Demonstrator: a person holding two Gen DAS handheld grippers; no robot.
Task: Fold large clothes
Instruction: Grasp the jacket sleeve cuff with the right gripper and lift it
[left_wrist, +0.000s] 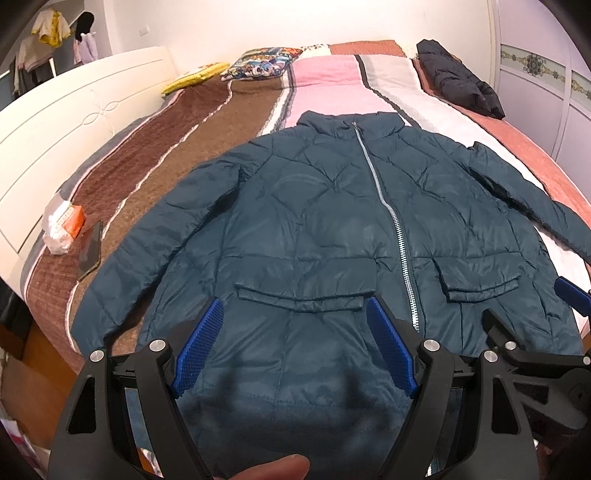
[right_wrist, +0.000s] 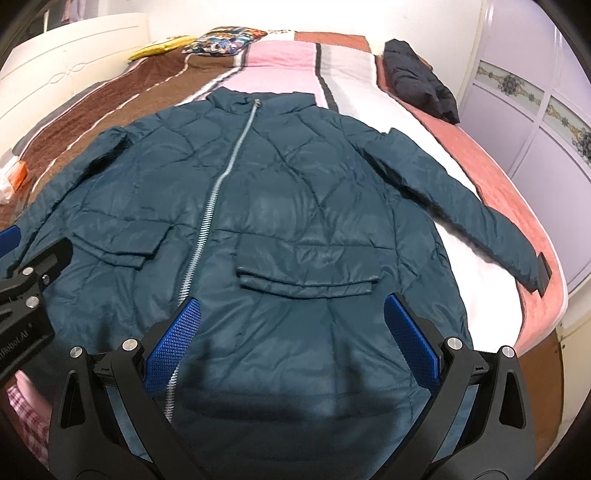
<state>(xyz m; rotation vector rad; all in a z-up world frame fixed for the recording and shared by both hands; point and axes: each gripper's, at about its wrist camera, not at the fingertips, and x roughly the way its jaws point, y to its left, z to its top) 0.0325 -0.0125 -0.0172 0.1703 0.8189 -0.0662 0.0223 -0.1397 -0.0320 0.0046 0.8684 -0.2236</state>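
Note:
A teal quilted puffer jacket (left_wrist: 332, 229) lies flat, front up and zipped, on the bed, collar away from me, both sleeves spread out; it also shows in the right wrist view (right_wrist: 295, 206). My left gripper (left_wrist: 295, 317) is open above the jacket's lower left part, near the left pocket flap (left_wrist: 299, 299). My right gripper (right_wrist: 291, 314) is open above the lower right part, just below the right pocket flap (right_wrist: 306, 282). Neither holds anything. The hem is hidden under the gripper bodies.
The striped bedspread (left_wrist: 207, 122) covers the bed. A dark folded jacket (left_wrist: 458, 81) lies at the far right, pillows (left_wrist: 258, 62) at the far end. A wrapped orange pack (left_wrist: 61, 225) and a dark phone (left_wrist: 90, 251) lie left of the left sleeve. White headboard (left_wrist: 62, 122) on the left.

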